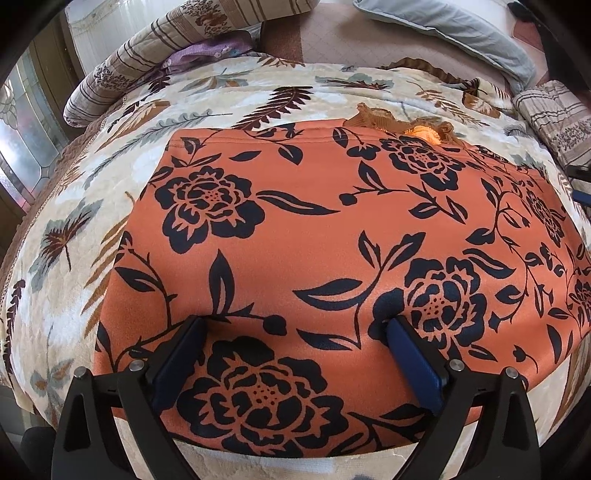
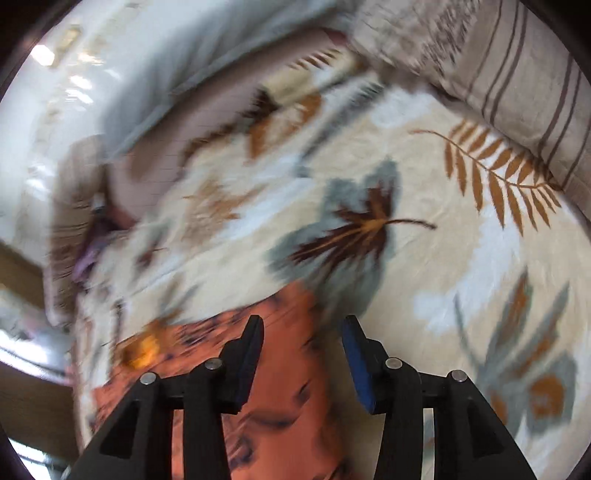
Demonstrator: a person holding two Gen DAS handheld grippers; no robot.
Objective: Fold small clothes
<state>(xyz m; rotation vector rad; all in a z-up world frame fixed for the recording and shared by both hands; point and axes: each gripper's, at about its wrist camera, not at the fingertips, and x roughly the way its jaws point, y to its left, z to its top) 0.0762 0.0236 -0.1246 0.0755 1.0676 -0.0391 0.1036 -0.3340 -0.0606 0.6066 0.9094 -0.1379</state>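
Note:
An orange garment with dark navy flowers [image 1: 303, 236] lies flat, folded into a rough rectangle, on a cream leaf-print blanket [image 1: 74, 206]. A bunched tan-orange bit [image 1: 424, 129] sticks out at its far edge. My left gripper [image 1: 295, 325] is open wide and empty, its blue pads just above the garment's near part. In the blurred right wrist view, my right gripper [image 2: 303, 328] is open and empty over the garment's corner [image 2: 280, 369] where it meets the blanket [image 2: 443, 258].
Striped quilted pillows [image 1: 122, 77] lie at the far left and another [image 1: 554, 118] at the right. A grey-blue pillow [image 1: 461, 33] is at the back. A purple cloth [image 1: 207, 51] sits by the left pillows. The bed edge runs along the left.

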